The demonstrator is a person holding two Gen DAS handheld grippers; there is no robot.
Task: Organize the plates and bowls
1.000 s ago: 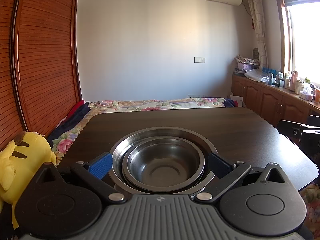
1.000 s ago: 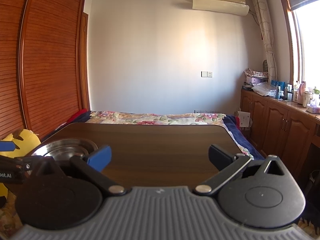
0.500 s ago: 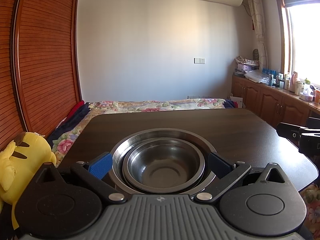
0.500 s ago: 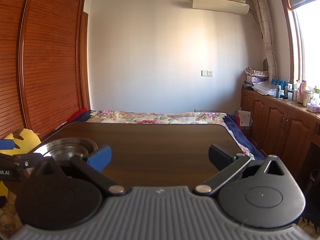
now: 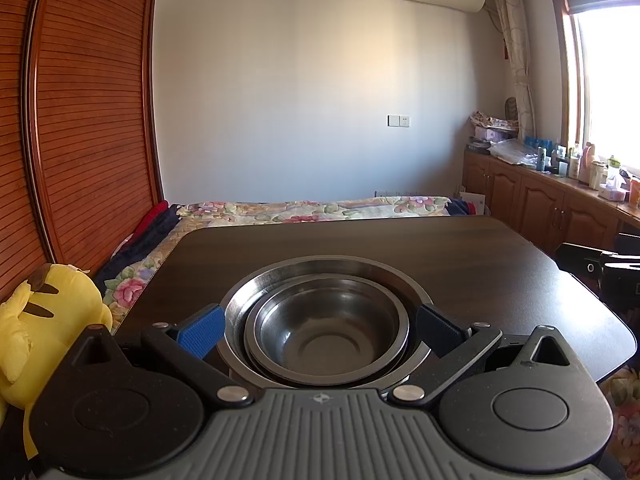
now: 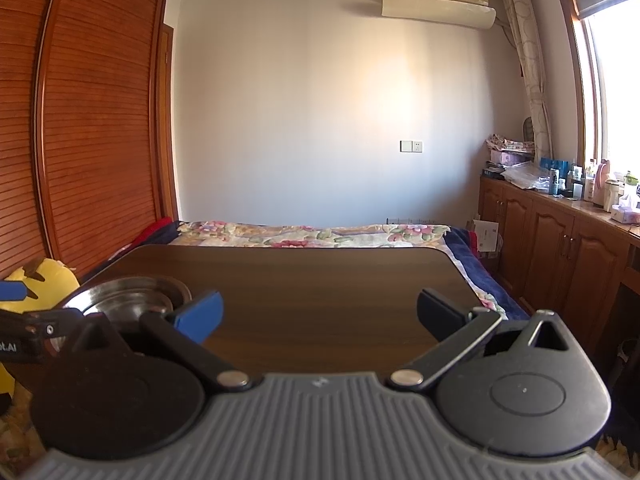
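Two steel bowls sit nested on the dark wooden table [image 5: 460, 256]: a smaller bowl [image 5: 326, 332] inside a larger bowl [image 5: 328, 270]. My left gripper [image 5: 318, 330] is open, its fingers on either side of the stack's near rim, not touching it as far as I can tell. The stack also shows in the right wrist view [image 6: 128, 296] at the table's left. My right gripper [image 6: 318, 314] is open and empty above the near edge of the table [image 6: 320, 276].
A yellow plush toy [image 5: 36, 320] sits left of the table. A bed with a floral cover [image 5: 312, 210] lies beyond the far edge. Wooden cabinets [image 5: 552, 208] with bottles run along the right wall. The right gripper's body [image 5: 612, 276] shows at the table's right edge.
Both grippers and the bowls stay almost still. In the left wrist view the right gripper at the right edge has shifted slightly.
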